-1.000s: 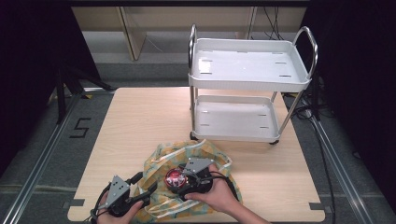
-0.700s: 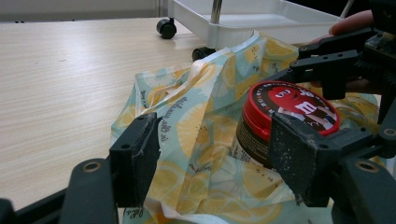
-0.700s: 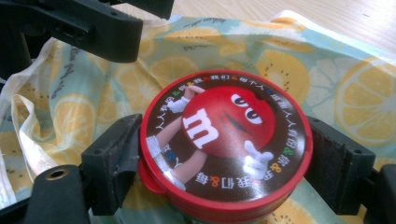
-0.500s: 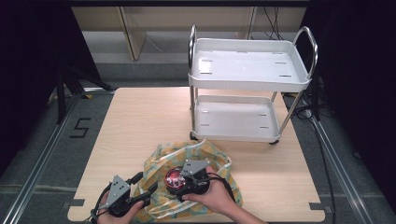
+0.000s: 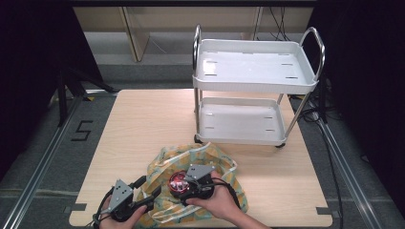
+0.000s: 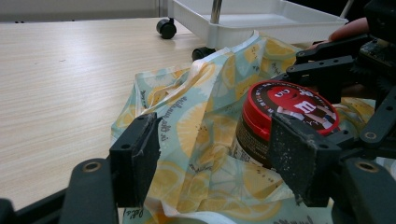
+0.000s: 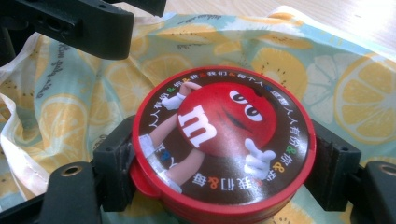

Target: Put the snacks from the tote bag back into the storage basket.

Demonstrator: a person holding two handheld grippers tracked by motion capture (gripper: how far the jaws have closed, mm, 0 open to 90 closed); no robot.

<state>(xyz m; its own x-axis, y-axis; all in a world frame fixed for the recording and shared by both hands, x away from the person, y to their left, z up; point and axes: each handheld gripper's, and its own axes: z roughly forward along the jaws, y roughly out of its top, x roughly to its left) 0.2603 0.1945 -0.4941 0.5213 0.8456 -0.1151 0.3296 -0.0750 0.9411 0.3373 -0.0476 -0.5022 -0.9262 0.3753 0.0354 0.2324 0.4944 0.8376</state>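
Candy tub: the red-lidded M&M's tub [image 7: 223, 145] sat upright in the mouth of the lemon-print bag [image 5: 210, 160], near the table's front edge.
Right gripper: the right gripper [image 7: 224, 161] had its jaws pressed on opposite sides of the tub just under the lid rim, pinching it.
Left gripper: the left gripper [image 6: 219, 158] had its jaws spread, a fold of the bag's fabric lying between them and against the left jaw; whether it truly gripped the cloth could not be told.
Bag: crumpled and open, loose around the tub.
Step, as judged: lifting the tub clear of the bag.
Doing it well: keep the squeeze below the rim, raise straight up, and hold the fabric down so it does not ride up.
Surroundings: a white two-tier cart [image 5: 255, 86] stood on the table [image 5: 143, 124] beyond the bag, both trays bare.
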